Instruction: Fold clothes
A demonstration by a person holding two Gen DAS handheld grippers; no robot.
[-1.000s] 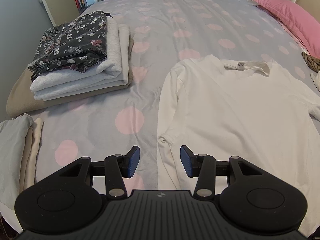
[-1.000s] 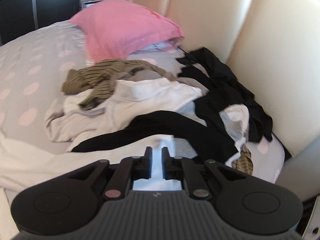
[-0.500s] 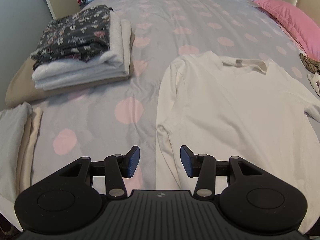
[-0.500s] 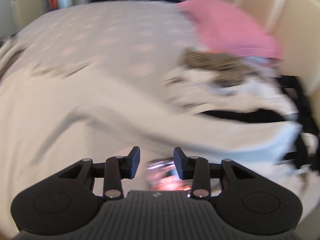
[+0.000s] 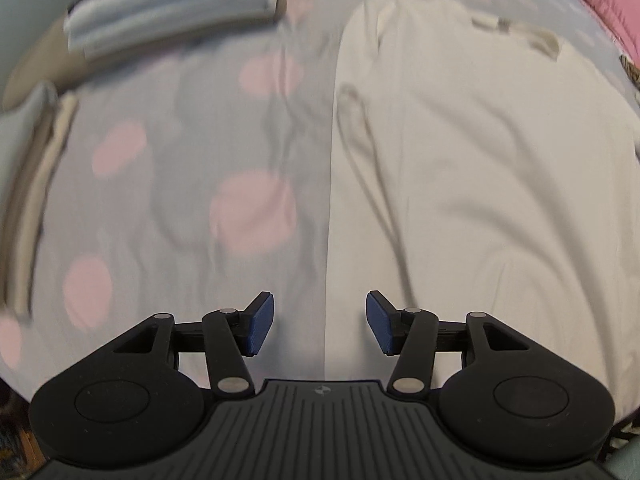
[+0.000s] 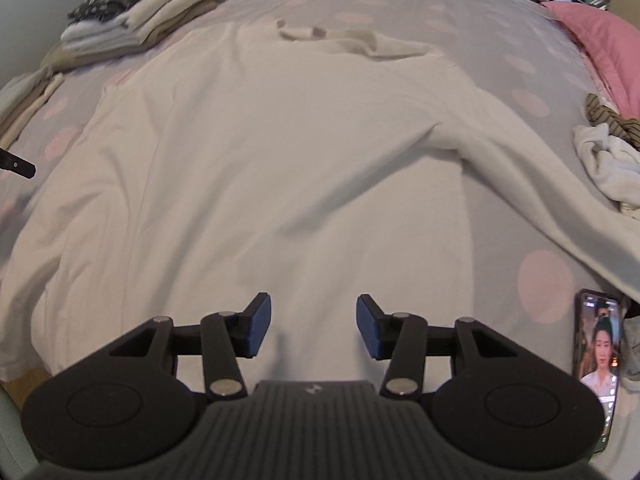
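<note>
White long-sleeve shirt flat on bed, collar at 12 o'clock. Soft, limp; pinch hem corners. Left gripper and right gripper have just been opening wider, nothing between them.

I see a bed with a grey cover dotted pink. Directly on it lie a white long-sleeved shirt spread flat, a stack of folded clothes at far left, a pink pillow, crumpled clothes at right, and a phone near me.
</note>
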